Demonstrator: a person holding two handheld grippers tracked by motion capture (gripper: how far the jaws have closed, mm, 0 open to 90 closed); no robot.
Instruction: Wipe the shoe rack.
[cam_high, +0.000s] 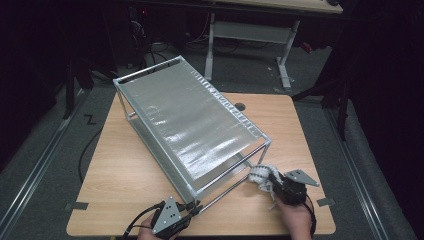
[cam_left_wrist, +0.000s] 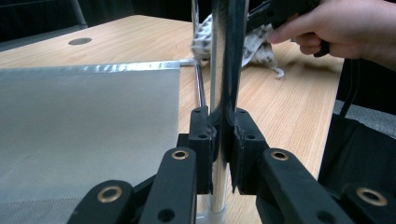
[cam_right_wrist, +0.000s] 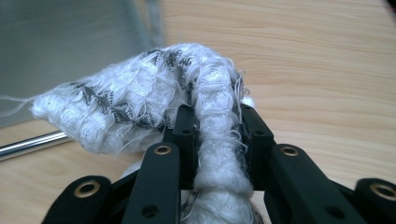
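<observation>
High view: a metal rack (cam_high: 190, 125) stands skewed across the table (cam_high: 125, 175), its mesh shelves running from far left to near right. At its near corner, the left gripper (cam_high: 196, 207) sits on the upright post (cam_high: 192, 192). To the right, the right gripper (cam_high: 272, 181) brings a white cloth (cam_high: 260, 175) up against the rack's right-hand corner, low by the table. The cloth looks light, soft and floppy, easy to bunch, best taken by a thick fold so it cannot slide out. The rack looks stiff, light and smooth, likely slippery on its chrome tubes; a post is the natural place to steady it.

Left gripper view: the left gripper (cam_left_wrist: 223, 135) has its jaws pressed together on the shiny post (cam_left_wrist: 226, 70), pads hard against the tube on both sides. The mesh shelf (cam_left_wrist: 84, 121) spreads away to the left. Beyond the post, the cloth (cam_left_wrist: 254, 44) hangs by the far leg, with the person's right hand (cam_left_wrist: 336, 28) behind it.

Right gripper view: the right gripper (cam_right_wrist: 217, 126) is clamped on a fat fold of the cloth (cam_right_wrist: 140, 98), jaws only a little apart with the fluffy weave squeezed between them. The rest of the cloth flops out to the left, loose threads trailing. A chrome rail (cam_right_wrist: 32, 143) lies low at the left, close to the cloth; I cannot tell whether they touch.
</observation>
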